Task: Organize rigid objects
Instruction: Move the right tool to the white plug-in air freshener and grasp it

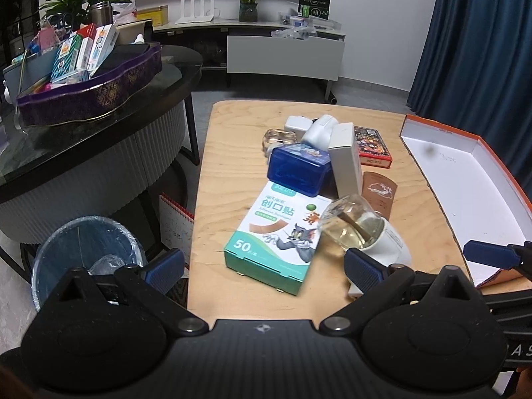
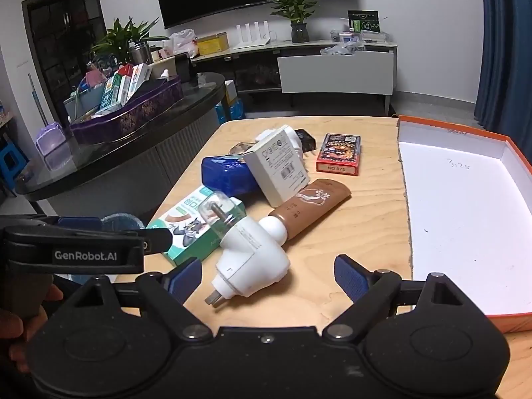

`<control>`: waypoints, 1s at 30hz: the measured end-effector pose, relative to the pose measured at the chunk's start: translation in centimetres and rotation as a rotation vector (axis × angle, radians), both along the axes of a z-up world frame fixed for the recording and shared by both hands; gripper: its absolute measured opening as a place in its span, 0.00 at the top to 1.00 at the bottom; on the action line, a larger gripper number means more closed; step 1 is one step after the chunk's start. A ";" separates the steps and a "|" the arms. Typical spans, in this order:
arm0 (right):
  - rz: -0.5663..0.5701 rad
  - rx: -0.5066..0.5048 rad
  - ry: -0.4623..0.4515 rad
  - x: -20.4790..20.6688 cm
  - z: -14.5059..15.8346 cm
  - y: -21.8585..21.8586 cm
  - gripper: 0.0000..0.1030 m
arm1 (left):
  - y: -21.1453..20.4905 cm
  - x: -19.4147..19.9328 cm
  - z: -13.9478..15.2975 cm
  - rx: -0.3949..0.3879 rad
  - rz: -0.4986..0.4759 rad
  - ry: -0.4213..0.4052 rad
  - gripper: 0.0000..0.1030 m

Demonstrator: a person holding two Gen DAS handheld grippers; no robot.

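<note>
Both grippers hover low at the near edge of the light plywood surface (image 2: pixel 349 232), empty. The right gripper (image 2: pixel 269 277) has its jaws spread wide, straddling the white plug-in vaporiser with a clear liquid bottle (image 2: pixel 247 249), which lies on its side, prongs toward the camera. The left gripper (image 1: pixel 264 266) is likewise spread, facing the teal-and-white cardboard bandage box (image 1: pixel 276 232).

Risks, as judged:
- The vaporiser body is rounded and smooth; a pinch off its middle could squirt it out or roll it toward the near edge.
- Its glass bottle leans against the bandage box, and its white body touches the white cap of the brown squeeze tube (image 2: pixel 312 206); lifting it may drag or shift either.
- The white rectangular carton (image 2: pixel 279 166) leans on the blue plastic case (image 2: pixel 229 174); a knock could topple it.
- The two grippers sit close together; a crossing reach could make them collide.

The open orange-rimmed white cardboard tray (image 2: pixel 465 199), the likely destination, lies at the right, empty. A red card pack (image 2: pixel 339 154) lies apart, near the tray.

Room: a dark glass-topped counter with a purple tin (image 1: pixel 89 89) at left, a lined bin (image 1: pixel 83 256) below, a television wall behind, and blue curtains at right.
</note>
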State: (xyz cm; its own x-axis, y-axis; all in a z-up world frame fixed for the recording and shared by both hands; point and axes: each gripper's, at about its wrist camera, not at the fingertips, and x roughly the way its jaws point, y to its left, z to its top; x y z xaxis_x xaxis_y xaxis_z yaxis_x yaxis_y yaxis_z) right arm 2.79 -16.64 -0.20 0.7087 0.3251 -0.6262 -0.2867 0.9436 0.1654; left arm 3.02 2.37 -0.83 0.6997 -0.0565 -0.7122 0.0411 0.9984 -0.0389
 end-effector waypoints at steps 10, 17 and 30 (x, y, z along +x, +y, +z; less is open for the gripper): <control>0.007 -0.001 0.010 0.2 -0.3 0.5 0.01 | 0.7 0.4 -0.5 0.015 -0.003 0.004 0.00; 0.007 -0.003 0.011 0.2 -0.3 0.8 0.01 | 0.7 0.5 -0.7 0.023 -0.007 0.007 0.00; 0.011 0.005 0.017 0.4 -0.4 0.9 0.01 | 0.6 0.8 -0.9 0.023 -0.016 0.011 0.00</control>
State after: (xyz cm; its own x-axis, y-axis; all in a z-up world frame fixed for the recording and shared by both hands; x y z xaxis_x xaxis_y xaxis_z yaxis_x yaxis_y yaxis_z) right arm 3.17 -15.77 -0.60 0.6946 0.3356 -0.6363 -0.2939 0.9397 0.1749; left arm 3.79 3.02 -1.73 0.6910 -0.0513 -0.7211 0.0567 0.9983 -0.0167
